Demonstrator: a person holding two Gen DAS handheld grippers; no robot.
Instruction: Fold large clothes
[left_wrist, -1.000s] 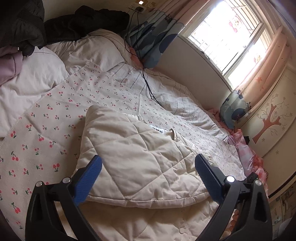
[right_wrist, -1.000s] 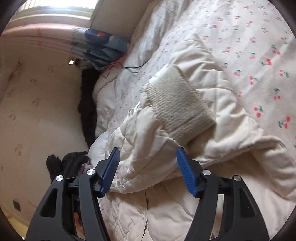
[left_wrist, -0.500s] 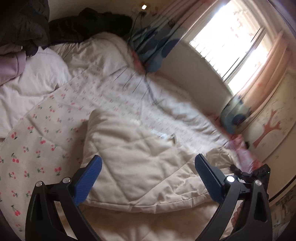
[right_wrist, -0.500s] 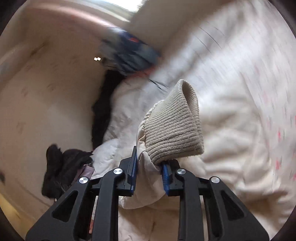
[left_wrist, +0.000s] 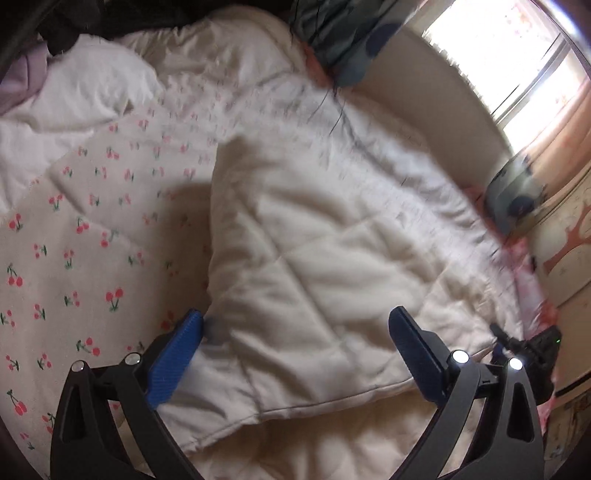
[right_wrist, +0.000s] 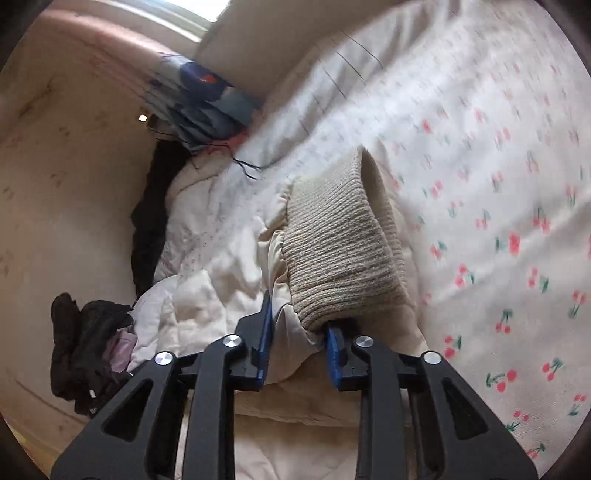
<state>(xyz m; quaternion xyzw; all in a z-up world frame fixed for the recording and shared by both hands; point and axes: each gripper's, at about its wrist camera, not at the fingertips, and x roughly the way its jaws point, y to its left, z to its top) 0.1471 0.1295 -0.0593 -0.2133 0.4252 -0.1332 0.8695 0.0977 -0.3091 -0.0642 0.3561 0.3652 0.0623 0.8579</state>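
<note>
On one cherry-print bedsheet (left_wrist: 74, 229), left gripper (left_wrist: 295, 332) released; right gripper (right_wrist: 299, 332), jaws opening, grasping one jacket's cuff (right_wrist: 340, 251).

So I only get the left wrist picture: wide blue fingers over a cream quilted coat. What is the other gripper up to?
Observer: The right gripper has the cream sleeve pinched between its jaws, which are opening a little.
Visitor: Whereabouts on the sleeve?
Observer: Right at its end. A beige ribbed cuff stands up just past the fingertips.
</note>
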